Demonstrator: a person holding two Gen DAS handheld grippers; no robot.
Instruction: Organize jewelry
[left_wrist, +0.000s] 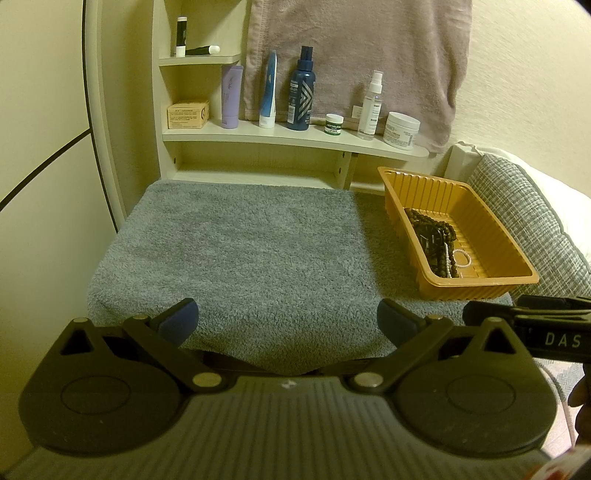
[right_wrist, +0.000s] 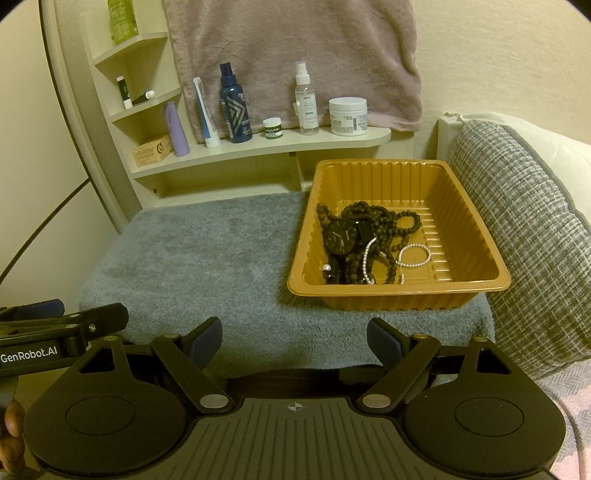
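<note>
An orange plastic tray (right_wrist: 469, 206) (left_wrist: 491, 236) sits on the right side of a grey towel (right_wrist: 192, 258) (left_wrist: 236, 251). In it lie a black watch (right_wrist: 339, 237), dark bead strands (right_wrist: 384, 218) (left_wrist: 432, 225) and white pearl strands (right_wrist: 415, 254) (left_wrist: 460, 258), tangled together. My right gripper (right_wrist: 295, 341) stands open at the towel's near edge, short of the tray, nothing between its fingers. My left gripper (left_wrist: 288, 321) is open too, over the towel's near edge, left of the tray and holding nothing. Each gripper's body shows at the side of the other's view.
A shelf (left_wrist: 295, 138) behind the towel carries bottles, tubes and jars, among them a dark blue bottle (left_wrist: 301, 99) and a white jar (left_wrist: 402, 131). A mauve cloth (right_wrist: 295, 55) hangs on the wall. A grey woven cushion (right_wrist: 524, 221) presses against the tray's right side.
</note>
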